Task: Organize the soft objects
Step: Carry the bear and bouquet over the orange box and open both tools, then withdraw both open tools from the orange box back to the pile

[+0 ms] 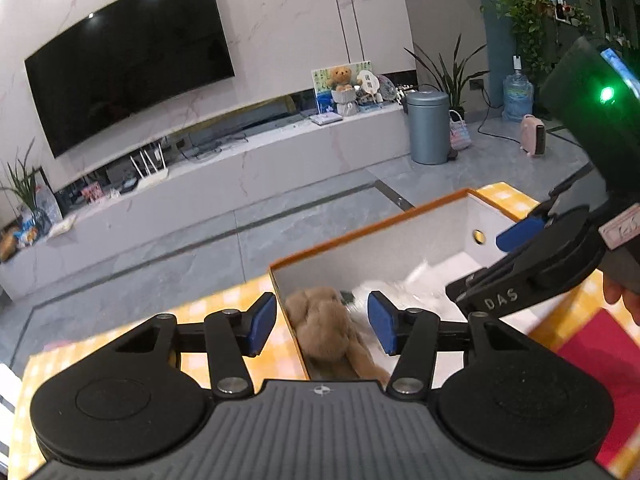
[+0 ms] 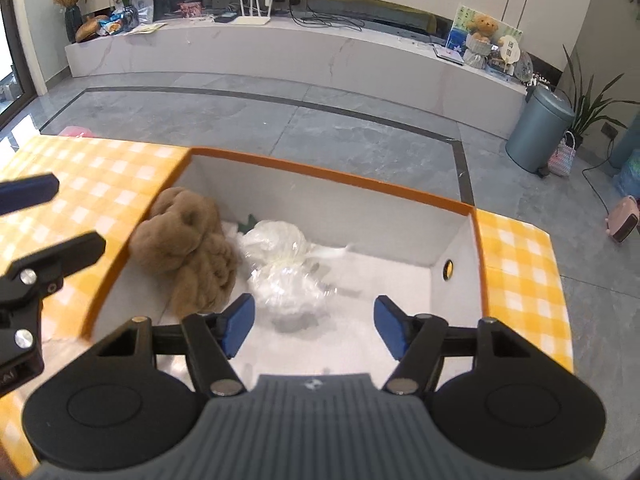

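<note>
While both grippers hang above the box [image 2: 320,178], neither has hold of anything. That box, white inside with an orange rim, sits on a bench [image 2: 100,184] covered in a yellow and white checked cloth, and it serves as the landmark for all that follows. Inside the box, against its left wall as the right wrist view shows it, lies a brown plush toy [image 2: 188,248], slumped with its upper part leaning on the orange rim. Just beside the toy, nearer the middle of the box floor, lies a white soft thing wrapped in clear plastic [image 2: 284,268]; the two touch or nearly touch, and which cannot be told. A small dark green shape peeks out behind them by the far wall of the box. The left gripper [image 1: 322,326] hovers over the left end of the box with its jaws standing wide apart, the blue pads on either side of the plush toy [image 1: 328,328] below but clear of it, gripping nothing. The right gripper [image 2: 314,328] hovers over the middle of the box, its jaws likewise spread wide and empty, above the bare white floor just in front of the wrapped thing. Beyond the box, past the bench edge, a grey tiled floor [image 2: 280,120] stretches away.
</note>
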Demonstrator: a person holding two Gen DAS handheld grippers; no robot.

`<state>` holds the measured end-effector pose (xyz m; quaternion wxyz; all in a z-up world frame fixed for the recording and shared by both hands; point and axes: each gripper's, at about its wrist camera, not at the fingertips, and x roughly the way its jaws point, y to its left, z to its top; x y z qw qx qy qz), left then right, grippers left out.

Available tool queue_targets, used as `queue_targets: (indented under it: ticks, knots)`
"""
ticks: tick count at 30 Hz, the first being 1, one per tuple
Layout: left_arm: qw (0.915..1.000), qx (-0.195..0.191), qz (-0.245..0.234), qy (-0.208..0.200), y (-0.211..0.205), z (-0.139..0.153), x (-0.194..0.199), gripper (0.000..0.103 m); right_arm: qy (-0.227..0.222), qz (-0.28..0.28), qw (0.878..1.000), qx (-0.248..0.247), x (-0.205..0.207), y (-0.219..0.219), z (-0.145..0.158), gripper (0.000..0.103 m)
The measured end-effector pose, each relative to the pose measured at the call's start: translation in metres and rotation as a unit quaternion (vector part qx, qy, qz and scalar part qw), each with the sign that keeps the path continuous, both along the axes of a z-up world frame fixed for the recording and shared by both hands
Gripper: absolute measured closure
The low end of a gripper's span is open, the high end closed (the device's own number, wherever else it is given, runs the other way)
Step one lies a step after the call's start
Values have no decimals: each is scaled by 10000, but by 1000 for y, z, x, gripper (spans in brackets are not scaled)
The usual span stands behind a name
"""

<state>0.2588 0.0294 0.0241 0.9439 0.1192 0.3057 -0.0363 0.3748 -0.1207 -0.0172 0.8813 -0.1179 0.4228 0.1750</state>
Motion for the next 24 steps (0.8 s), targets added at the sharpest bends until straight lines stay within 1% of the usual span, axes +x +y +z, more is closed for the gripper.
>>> queue_targets:
  ticks: [4, 6, 8, 11, 15, 19, 24]
  knots:
    - [9998, -182, -73, 82, 0, 8, -30, 40, -148, 128, 9998, 14, -37, -7, 18, 34]
    - [9997, -220, -89, 109, -1, 9, -46, 40, -258, 205, 9994, 66, -61, -11, 26, 31]
    - [9995, -278, -98, 120, -2, 11, -60, 40, -402, 279, 9987, 113, -85, -15, 33, 25]
    - [9992, -376, -93, 86, -2, 13, -83, 40, -645, 334, 9970, 252, -123, -23, 38, 19]
    - [9989, -457, -49, -16, -5, 8, -116, 40, -952, 316, 9940, 430, -173, -36, 34, 17]
    - [9980, -638, -35, 7, -6, -3, -144, 40, -1067, 165, 9921, 639, -214, -45, 19, 14]
    - [9975, -692, 26, 128, 0, -26, -172, 40, -1251, -227, 9880, 874, -256, -52, -5, 13]
